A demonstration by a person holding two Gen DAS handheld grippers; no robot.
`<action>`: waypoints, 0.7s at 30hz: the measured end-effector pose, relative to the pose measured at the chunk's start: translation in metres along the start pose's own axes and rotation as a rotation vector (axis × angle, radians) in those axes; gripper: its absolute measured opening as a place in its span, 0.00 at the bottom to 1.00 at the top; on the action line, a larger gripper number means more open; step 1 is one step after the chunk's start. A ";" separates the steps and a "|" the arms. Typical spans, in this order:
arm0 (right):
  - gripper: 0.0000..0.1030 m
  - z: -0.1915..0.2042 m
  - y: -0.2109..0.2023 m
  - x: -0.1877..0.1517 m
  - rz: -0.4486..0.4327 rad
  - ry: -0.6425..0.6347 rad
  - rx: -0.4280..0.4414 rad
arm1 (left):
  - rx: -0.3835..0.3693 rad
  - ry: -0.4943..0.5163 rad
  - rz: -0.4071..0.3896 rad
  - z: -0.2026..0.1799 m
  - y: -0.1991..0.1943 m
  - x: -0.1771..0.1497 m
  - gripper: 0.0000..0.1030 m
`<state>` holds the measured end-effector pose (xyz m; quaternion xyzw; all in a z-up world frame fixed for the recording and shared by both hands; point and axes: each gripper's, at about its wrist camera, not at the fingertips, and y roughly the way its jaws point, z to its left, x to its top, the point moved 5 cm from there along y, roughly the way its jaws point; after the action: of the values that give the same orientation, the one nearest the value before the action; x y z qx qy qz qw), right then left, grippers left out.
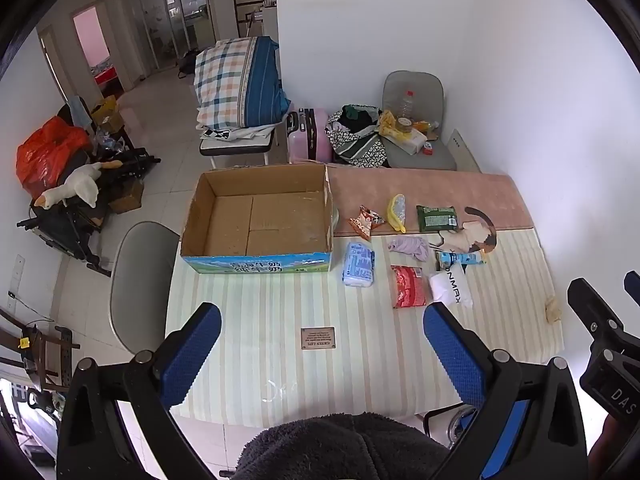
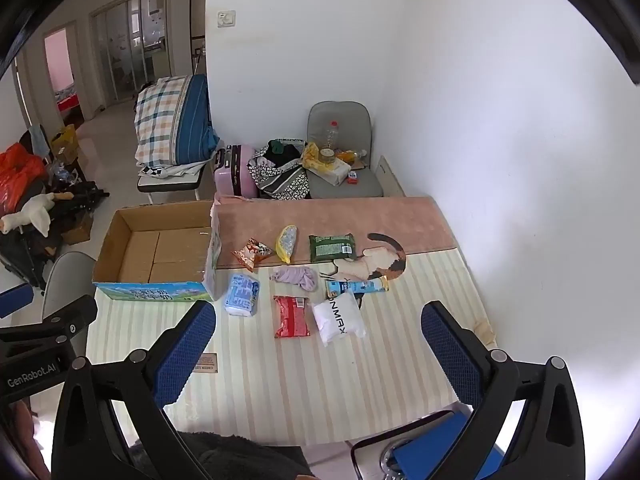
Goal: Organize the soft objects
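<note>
An open, empty cardboard box point(image 1: 256, 216) point(image 2: 156, 248) stands on the table's left side. To its right lie several soft packs: a blue tissue pack point(image 1: 359, 265) point(image 2: 242, 294), a red pack point(image 1: 408, 287) point(image 2: 292, 316), a white bag point(image 1: 450, 285) point(image 2: 338, 317), a lilac cloth point(image 1: 410, 247) point(image 2: 298, 276), a green pack point(image 1: 437, 218) point(image 2: 333, 247), a yellow pouch point(image 1: 396, 212) point(image 2: 286, 243) and an orange snack bag point(image 1: 365, 222) point(image 2: 252, 254). My left gripper point(image 1: 322, 344) hangs open over the near table. My right gripper point(image 2: 320, 344) is open too, nothing between its fingers.
The table point(image 1: 360, 360) has a striped cloth in front and a pink strip at the back. A grey chair point(image 1: 140, 280) stands left of it. Behind are a pink suitcase point(image 1: 308, 136), a loaded chair point(image 1: 416, 136) and stacked bedding point(image 1: 236, 84). A white wall is at the right.
</note>
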<state>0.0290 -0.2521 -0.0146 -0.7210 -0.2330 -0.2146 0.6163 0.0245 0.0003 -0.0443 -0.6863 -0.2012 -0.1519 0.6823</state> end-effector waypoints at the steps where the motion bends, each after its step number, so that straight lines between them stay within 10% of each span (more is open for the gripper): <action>1: 1.00 0.000 0.001 0.000 0.001 -0.001 -0.001 | -0.012 -0.006 -0.006 0.000 0.000 0.000 1.00; 21: 1.00 0.006 0.000 0.007 -0.003 -0.010 -0.002 | -0.016 0.002 0.007 0.000 -0.002 0.005 1.00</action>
<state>0.0349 -0.2454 -0.0118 -0.7222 -0.2369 -0.2123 0.6142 0.0283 0.0009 -0.0401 -0.6922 -0.1968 -0.1516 0.6776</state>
